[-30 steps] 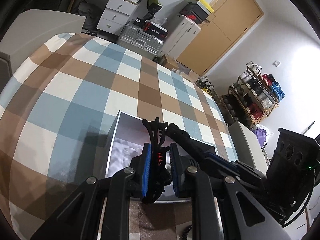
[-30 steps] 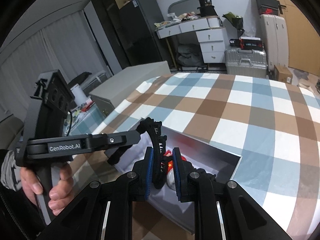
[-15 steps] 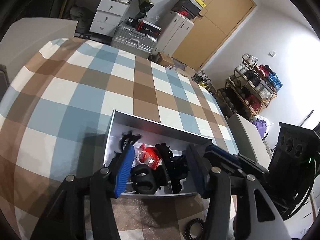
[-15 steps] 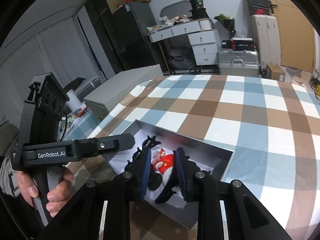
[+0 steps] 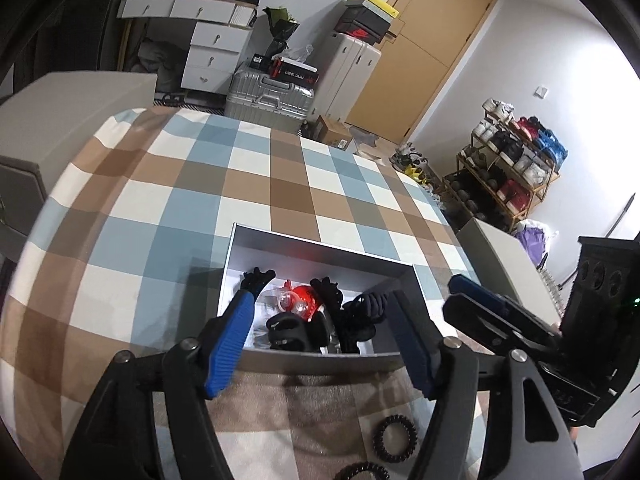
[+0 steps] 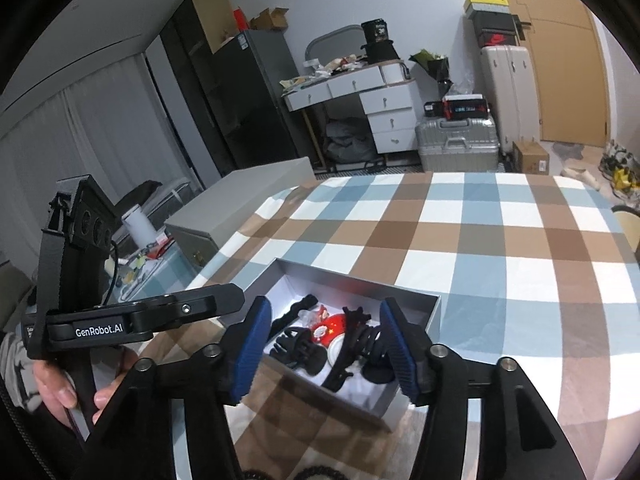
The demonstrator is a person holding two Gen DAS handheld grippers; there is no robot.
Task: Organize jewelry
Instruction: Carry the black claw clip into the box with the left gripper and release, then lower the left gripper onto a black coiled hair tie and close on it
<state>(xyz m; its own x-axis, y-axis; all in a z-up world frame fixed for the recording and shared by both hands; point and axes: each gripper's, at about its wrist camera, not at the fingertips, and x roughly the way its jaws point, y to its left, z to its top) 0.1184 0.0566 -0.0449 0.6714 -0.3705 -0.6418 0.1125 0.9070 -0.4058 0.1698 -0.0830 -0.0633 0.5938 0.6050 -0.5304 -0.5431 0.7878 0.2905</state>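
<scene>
A grey open box [image 5: 320,249] [image 6: 434,312] sits on the checked tablecloth. It holds several black hair claws [image 5: 356,312] [image 6: 352,344] and a red ornament [image 5: 304,296] [image 6: 334,326]. My left gripper [image 5: 320,340] is open and empty, above the box's near wall. My right gripper [image 6: 326,342] is open and empty, above the box; it also shows at the right of the left wrist view [image 5: 500,320]. Two black coil hair ties [image 5: 395,437] lie on the cloth in front of the box.
The checked table [image 5: 240,184] stretches beyond the box. The left gripper's body and the hand holding it [image 6: 60,384] fill the left of the right wrist view. A desk [image 6: 360,88], suitcases [image 5: 272,92] and a shoe rack [image 5: 508,176] stand beyond the table.
Both grippers were shut on black hair claws above the box. Both have opened; the claws now lie in the box, and both grippers have pulled back from it.
</scene>
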